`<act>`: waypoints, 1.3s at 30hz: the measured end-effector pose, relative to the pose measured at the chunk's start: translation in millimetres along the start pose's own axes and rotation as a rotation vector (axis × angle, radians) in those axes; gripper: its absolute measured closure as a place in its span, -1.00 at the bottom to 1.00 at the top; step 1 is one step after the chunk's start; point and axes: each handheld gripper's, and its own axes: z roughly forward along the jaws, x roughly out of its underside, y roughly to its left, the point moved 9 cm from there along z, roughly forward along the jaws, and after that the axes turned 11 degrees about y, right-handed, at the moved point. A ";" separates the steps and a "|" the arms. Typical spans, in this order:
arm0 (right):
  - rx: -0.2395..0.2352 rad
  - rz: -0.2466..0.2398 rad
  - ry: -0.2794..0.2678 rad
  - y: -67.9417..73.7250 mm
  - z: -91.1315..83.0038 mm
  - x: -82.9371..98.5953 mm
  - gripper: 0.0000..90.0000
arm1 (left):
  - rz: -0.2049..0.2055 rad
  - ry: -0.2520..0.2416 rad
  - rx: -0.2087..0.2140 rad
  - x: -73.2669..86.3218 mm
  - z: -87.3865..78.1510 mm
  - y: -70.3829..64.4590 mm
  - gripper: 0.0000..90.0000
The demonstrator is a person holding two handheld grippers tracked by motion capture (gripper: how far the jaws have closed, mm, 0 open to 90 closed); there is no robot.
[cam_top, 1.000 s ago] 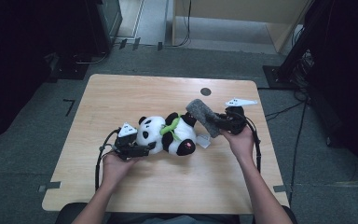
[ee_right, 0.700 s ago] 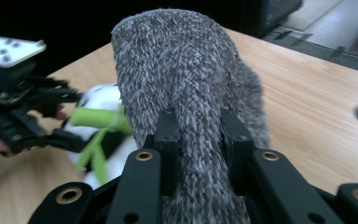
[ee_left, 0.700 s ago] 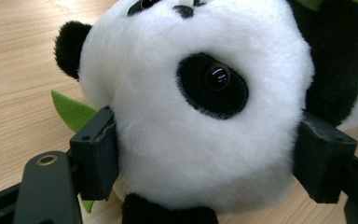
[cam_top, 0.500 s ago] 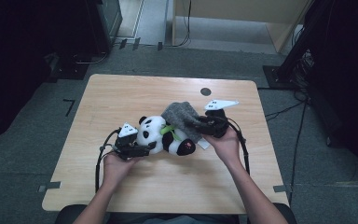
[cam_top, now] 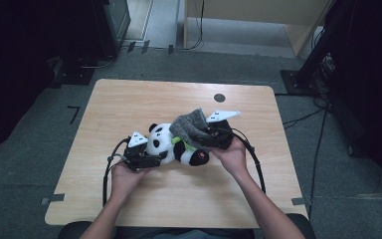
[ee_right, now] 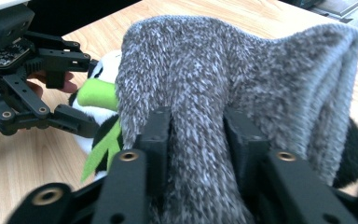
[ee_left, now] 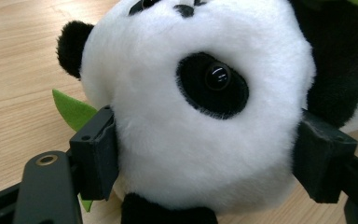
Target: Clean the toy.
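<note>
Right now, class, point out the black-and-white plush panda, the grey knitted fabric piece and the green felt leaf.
black-and-white plush panda (ee_left: 168,140): left gripper view, white cheek.
grey knitted fabric piece (ee_right: 205,70): right gripper view, top fold.
green felt leaf (ee_left: 72,109): left gripper view, leaf blade.

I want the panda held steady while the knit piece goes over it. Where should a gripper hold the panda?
By the head, from the head end, as the left gripper does: the panda lies on its side, and its round head fits between the jaws, leaving the body free for the grey knit piece.
</note>
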 end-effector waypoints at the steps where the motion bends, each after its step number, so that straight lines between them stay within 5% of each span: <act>1: -0.002 0.001 -0.014 -0.7 -1.1 2.3 0.55 | 0.000 0.003 0.000 0.3 0.0 -0.2 -0.53; 8: -0.021 0.042 -0.011 -9.4 -8.8 24.7 0.63 | 0.002 0.007 0.005 0.8 -0.2 -0.9 -0.52; 16: 0.012 0.057 0.021 -23.2 -16.4 45.1 0.65 | -0.001 0.007 0.018 0.4 -0.6 0.0 -0.52; 21: 0.027 0.022 0.039 -28.1 -15.9 50.5 0.67 | -0.010 0.006 0.027 -0.4 -0.6 0.6 -0.52; 39: 0.032 0.109 0.125 -51.3 -12.5 79.4 0.70 | -0.020 0.008 0.048 -2.5 -0.6 2.0 -0.52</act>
